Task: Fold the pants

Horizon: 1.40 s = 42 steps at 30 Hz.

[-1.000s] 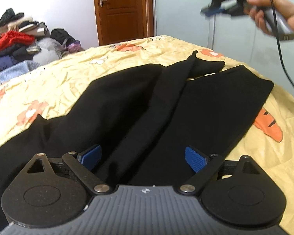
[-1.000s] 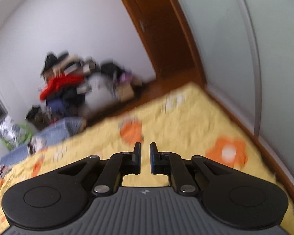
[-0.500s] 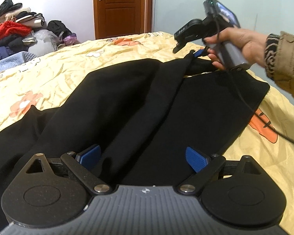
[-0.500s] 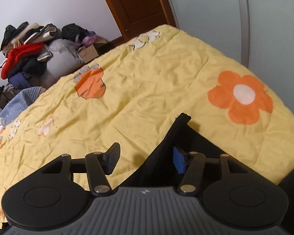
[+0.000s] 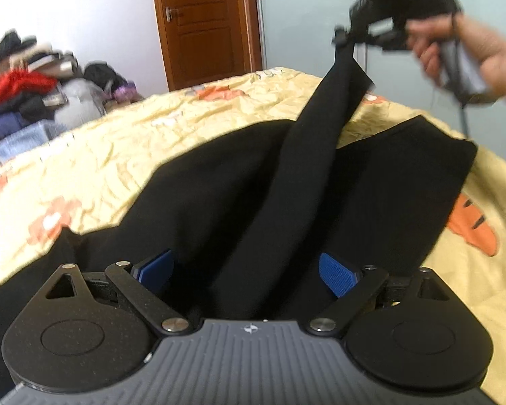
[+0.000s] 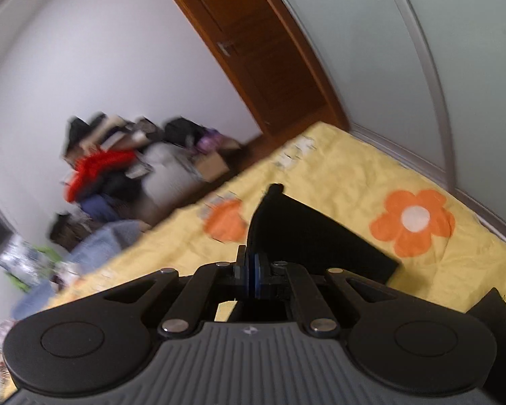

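Your left gripper [image 5: 246, 271] has bare yellow bedspread [image 5: 124, 145] on both sides, raised black pants [image 5: 324, 114] leg straight ahead, clothes pile [image 5: 33, 91] far left.

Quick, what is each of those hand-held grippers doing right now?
Left hand-held gripper: open, holding nothing, over the black pants.
Right hand-held gripper: closed on the pants' lifted end.

The black pants [image 5: 253, 182] lie spread across the yellow flowered bed, plain and matte. One narrow strip of the fabric is lifted off the bed, rising taut up to the right while the rest stays flat and wide.
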{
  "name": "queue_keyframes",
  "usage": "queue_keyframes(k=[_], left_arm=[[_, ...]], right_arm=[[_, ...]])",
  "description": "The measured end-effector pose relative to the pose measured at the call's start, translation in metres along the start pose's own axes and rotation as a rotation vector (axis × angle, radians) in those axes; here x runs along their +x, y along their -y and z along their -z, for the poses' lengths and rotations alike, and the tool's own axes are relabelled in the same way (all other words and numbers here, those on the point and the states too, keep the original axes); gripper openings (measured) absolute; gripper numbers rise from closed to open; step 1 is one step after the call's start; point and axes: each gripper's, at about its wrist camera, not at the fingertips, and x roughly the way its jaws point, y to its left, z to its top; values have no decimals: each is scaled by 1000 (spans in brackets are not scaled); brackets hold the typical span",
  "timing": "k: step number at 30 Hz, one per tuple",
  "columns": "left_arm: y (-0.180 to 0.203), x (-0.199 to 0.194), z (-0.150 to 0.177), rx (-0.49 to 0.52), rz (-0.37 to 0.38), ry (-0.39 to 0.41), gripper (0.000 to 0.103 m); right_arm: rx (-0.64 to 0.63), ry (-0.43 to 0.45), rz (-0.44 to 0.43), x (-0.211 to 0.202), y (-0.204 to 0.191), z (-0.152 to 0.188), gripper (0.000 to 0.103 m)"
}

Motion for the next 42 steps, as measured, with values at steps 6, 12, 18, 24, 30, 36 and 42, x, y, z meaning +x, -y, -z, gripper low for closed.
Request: queue_keyframes(k=[6, 12, 18, 24, 30, 36, 42], left_arm=[[18, 11, 4, 83, -62, 19, 59], [3, 5, 8, -25, 18, 42, 11], [-17, -8, -7, -161, 44, 105, 9], [-5, -20, -4, -146, 172, 55, 9], [12, -1, 16, -96, 164, -23, 9], [12, -4, 19, -78, 155, -31, 11], [17, -1, 20, -68, 146, -34, 12]], right_arm=[[-19, 67, -79, -37, -19, -16, 3], [-48, 77, -59, -42, -18, -17, 3], [17, 59, -18, -30, 9, -14, 3], [-1, 198, -98, -86, 35, 3, 3], [157, 41, 129, -91, 123, 59, 3], [185, 28, 175, -96, 142, 81, 4], [191, 80, 207, -125, 145, 93, 4]])
